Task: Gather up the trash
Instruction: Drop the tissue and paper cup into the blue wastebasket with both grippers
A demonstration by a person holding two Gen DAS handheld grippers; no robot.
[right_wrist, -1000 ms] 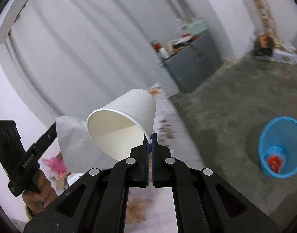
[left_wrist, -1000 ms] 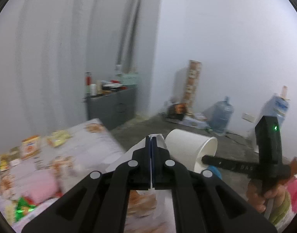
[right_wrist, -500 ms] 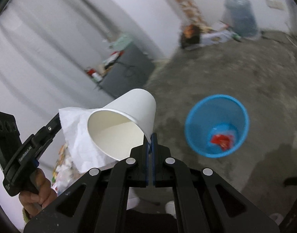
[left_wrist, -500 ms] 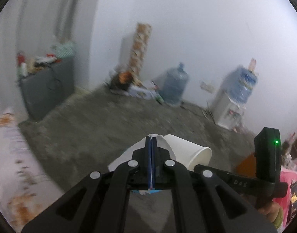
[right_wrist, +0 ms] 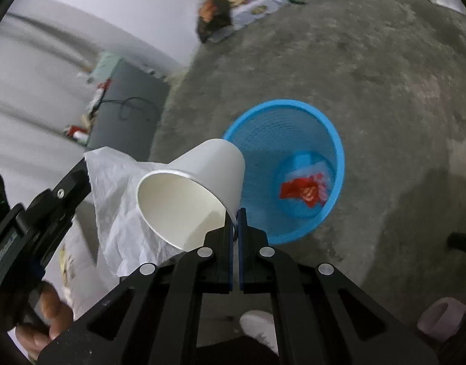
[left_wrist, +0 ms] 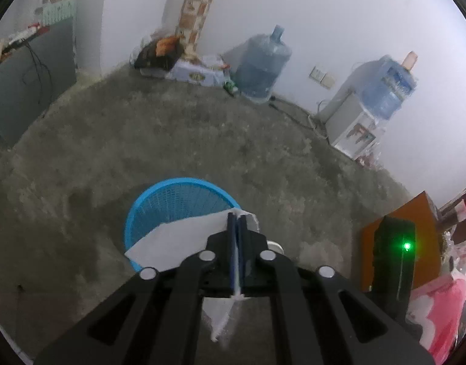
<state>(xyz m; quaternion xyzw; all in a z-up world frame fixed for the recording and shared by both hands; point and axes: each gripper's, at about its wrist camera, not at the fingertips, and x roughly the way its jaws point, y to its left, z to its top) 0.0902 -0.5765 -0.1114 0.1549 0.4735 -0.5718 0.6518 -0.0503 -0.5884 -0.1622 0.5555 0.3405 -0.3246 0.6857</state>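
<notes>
While both grippers point steeply down at the bare concrete floor (left_wrist: 178, 140), a blue mesh wastebasket (right_wrist: 339, 155) stands open-mouthed just ahead of them, its round rim clear on every side, with a red wrapper (right_wrist: 303, 190) lying at its bottom. The left gripper (left_wrist: 236, 217) has a white paper napkin (left_wrist: 184, 237) between its jaws; the jaws are opening to a narrow slit, with the sheet still caught between them. The napkin fans out to the left over the near rim of the basket, and a tail of it hangs down behind the fingertips. The right gripper (right_wrist: 235, 213) has the rim of a white paper cup (right_wrist: 190, 194) between its jaws, which are also opening, only a thin gap showing. The cup lies tilted on its side, mouth toward the camera, its base reaching over the basket's left rim. In the right wrist view the napkin sits just behind the cup, touching or nearly touching it, and a person's hand (right_wrist: 41, 313) grips the left tool's handle at lower left. A white shoe (right_wrist: 260, 331) stands on the floor below the right gripper. Open floor stretches beyond the basket to the far wall, where water jugs (left_wrist: 263, 67), a dispenser (left_wrist: 354, 124), boxes and a grey cabinet (left_wrist: 29, 82) line the edges.
</notes>
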